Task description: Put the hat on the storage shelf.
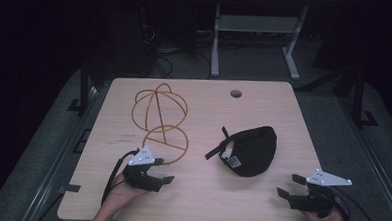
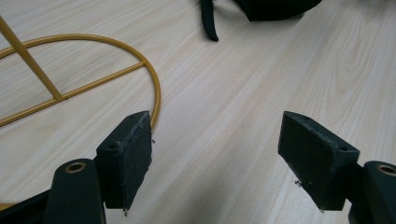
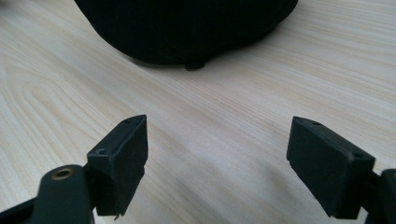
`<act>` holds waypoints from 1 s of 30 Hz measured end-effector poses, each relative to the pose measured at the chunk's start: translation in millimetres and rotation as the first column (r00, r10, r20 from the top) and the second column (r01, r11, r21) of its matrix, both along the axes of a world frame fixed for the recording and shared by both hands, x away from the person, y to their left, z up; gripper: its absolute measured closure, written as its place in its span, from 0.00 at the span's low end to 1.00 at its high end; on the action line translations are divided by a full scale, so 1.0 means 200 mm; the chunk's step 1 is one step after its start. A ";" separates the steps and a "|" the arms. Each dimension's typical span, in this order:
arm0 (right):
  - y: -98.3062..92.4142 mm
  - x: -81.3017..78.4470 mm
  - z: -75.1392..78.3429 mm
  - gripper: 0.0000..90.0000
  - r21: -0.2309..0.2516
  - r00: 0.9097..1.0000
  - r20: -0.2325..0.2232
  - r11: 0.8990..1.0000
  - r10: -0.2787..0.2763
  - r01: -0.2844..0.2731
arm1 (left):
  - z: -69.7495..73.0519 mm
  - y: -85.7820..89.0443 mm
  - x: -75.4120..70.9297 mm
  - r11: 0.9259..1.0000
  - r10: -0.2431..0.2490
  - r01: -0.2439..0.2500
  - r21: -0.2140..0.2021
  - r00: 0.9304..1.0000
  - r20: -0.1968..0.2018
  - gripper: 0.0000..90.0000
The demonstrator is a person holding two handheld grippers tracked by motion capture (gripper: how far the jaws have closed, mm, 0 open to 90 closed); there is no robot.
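Note:
A black cap [image 1: 250,149] lies on the wooden table [image 1: 200,201] right of centre, its strap [image 1: 217,146] trailing left. A yellow wire stand [image 1: 159,119] lies left of centre. My left gripper [image 1: 165,170] sits near the front left, open and holding nothing, just in front of the stand's round base. In the left gripper view the gripper [image 2: 217,158] has the wire ring [image 2: 154,88] beside its left jaw and the cap strap [image 2: 208,21] farther off. My right gripper [image 1: 289,186] is open at the front right, pointing at the cap [image 3: 187,28]; the gripper [image 3: 217,161] holds nothing.
A round cable hole [image 1: 236,93] is in the table's far edge. Behind the table stand a grey desk frame [image 1: 257,33] and cables on the dark floor. Bare tabletop lies between the two grippers along the front edge.

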State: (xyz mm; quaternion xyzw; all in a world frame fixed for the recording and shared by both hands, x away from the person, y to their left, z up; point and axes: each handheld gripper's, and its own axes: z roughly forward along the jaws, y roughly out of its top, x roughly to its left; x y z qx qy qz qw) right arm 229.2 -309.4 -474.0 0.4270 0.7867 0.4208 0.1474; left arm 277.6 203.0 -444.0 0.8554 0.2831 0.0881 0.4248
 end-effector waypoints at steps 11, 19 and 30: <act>0.01 -0.01 0.02 0.22 -0.004 1.000 0.013 1.000 0.007 -0.007 | 0.00 -0.05 -0.01 0.999 -0.049 0.049 0.005 0.999 0.000 0.28; 0.04 -0.01 0.02 0.22 -0.011 1.000 0.014 1.000 0.015 -0.015 | 0.03 -0.10 -0.03 0.998 -0.064 0.064 -0.027 0.998 -0.007 0.27; 0.00 -0.02 0.01 0.22 0.008 1.000 0.017 1.000 0.001 -0.001 | 0.11 -0.21 -0.01 0.990 -0.126 0.125 -0.059 0.992 -0.008 0.28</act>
